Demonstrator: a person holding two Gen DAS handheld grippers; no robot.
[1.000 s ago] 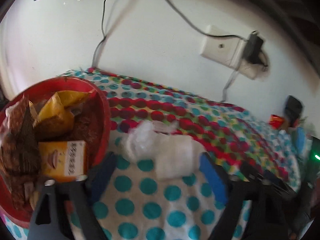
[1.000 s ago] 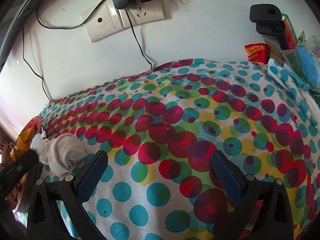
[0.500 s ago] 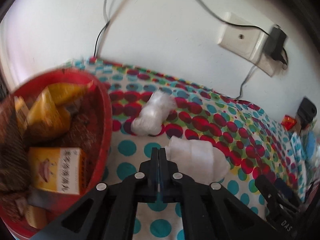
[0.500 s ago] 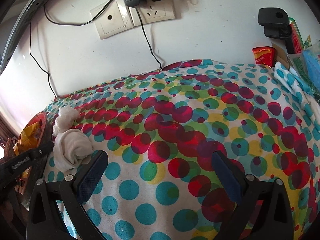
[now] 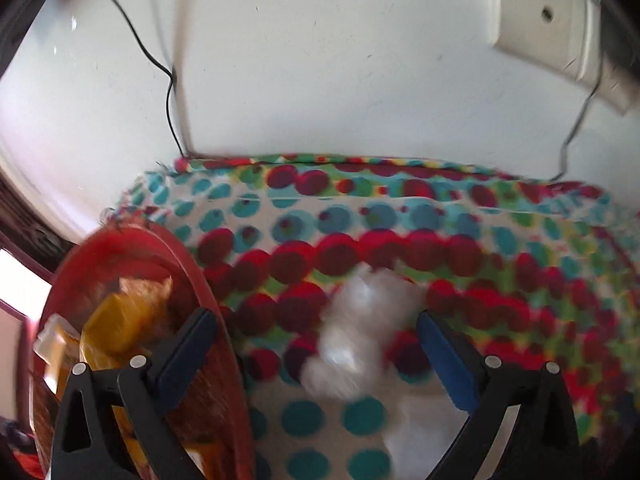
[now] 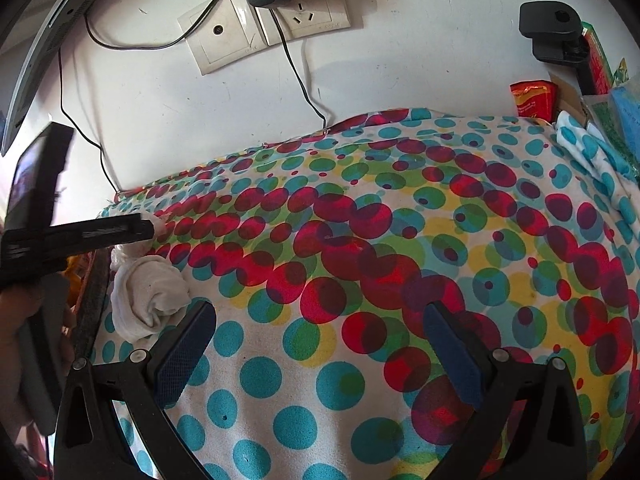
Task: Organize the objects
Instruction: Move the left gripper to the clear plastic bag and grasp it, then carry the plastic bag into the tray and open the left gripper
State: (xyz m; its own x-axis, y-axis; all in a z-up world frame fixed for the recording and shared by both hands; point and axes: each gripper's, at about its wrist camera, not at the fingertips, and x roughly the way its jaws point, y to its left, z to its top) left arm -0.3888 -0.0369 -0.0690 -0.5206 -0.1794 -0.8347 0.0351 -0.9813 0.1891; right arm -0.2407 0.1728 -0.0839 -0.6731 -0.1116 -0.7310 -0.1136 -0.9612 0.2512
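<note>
In the left wrist view my left gripper [image 5: 316,348] is open, its jaws standing either side of a crumpled white plastic-wrapped bundle [image 5: 360,332] on the dotted tablecloth [image 5: 400,220]. A second white rolled cloth [image 5: 420,432] lies just below it. A red basket [image 5: 200,276] of snack packets sits at the left, its rim by the left finger. In the right wrist view my right gripper [image 6: 320,344] is open and empty over the cloth [image 6: 360,240]. The white rolled cloth [image 6: 150,300] lies to its left, with the left gripper's body [image 6: 80,236] above it.
Wall sockets with plugs and cables [image 6: 280,12] are on the white wall behind the table. A red packet [image 6: 534,98], a black clamp [image 6: 556,32] and boxes stand at the back right. A yellow box [image 5: 116,324] lies in the basket.
The left gripper was shut half a second ago; it has opened and moved forward around the plastic-wrapped bundle. The right gripper has barely moved.
</note>
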